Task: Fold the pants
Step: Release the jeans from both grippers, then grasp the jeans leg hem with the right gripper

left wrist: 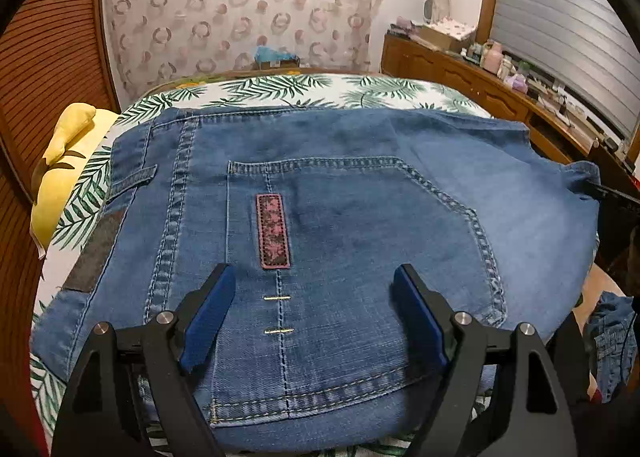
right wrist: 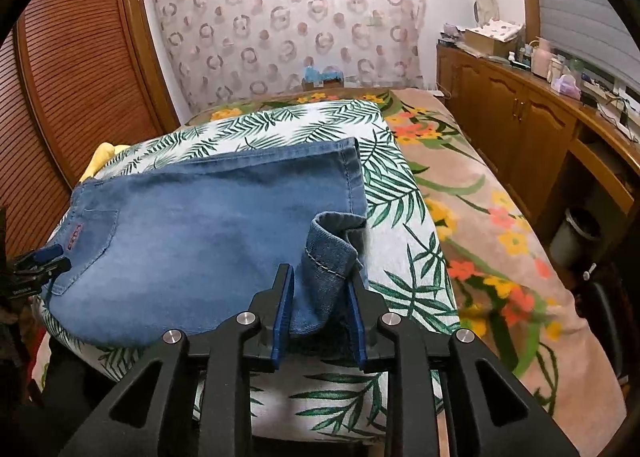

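Blue jeans [left wrist: 360, 197] lie folded on a palm-leaf sheet, back pocket with a red patch [left wrist: 273, 231] facing up. My left gripper [left wrist: 314, 277] is open just above the pocket at the waist end, holding nothing. In the right wrist view the jeans [right wrist: 200, 225] stretch to the left, and my right gripper [right wrist: 320, 277] is shut on a bunched leg cuff [right wrist: 330, 253] at their near right corner. The left gripper [right wrist: 48, 257] shows at the far left edge there.
The palm-leaf sheet [right wrist: 400, 225] covers a bed with a floral blanket [right wrist: 500, 237] to the right. A yellow pillow [left wrist: 60, 177] lies left. Wooden cabinets [right wrist: 520, 129] with clutter run along the right wall; a louvered wardrobe [right wrist: 80, 77] stands left.
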Demonstrator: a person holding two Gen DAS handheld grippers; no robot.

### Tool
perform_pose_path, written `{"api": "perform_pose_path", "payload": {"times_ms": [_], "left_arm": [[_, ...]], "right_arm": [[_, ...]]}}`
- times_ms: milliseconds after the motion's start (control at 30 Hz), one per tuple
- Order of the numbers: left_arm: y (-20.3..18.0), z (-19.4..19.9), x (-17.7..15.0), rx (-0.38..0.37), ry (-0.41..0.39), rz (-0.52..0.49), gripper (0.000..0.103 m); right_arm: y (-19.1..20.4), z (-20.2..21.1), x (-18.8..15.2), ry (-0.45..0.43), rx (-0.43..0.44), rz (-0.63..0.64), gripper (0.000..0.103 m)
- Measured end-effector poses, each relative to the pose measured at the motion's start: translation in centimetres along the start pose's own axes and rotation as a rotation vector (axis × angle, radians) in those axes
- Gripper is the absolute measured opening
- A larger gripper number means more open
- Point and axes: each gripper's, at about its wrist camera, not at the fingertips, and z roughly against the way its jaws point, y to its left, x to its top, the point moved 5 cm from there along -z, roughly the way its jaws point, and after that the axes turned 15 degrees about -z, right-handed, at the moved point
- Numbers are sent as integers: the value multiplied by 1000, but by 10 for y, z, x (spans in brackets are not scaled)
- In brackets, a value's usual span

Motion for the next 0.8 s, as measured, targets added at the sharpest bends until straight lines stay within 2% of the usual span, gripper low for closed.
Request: {"api": "perform_pose_path", "payload": {"times_ms": [267,533,567,600,633,800], "left_arm": [[1,-1,-2,4,-17,17,82],[-1,-2,0,6,-2,-5,82],[-1,-2,-1,4,-1,-5,82],[-1,-2,-1,3,0,-6,82],[0,-1,0,2,1,-6,82],[-1,9,4,-12,-18,7,82]], "right_arm": [[3,1,5,6,-3,2,26],[3,5,7,-6,8,4,26],[4,7,9,-15,8,12,25],[6,10,11,-24,16,22,18],[9,12,12,-27,21,31,7],[32,24,18,-52,64,92,4]]}}
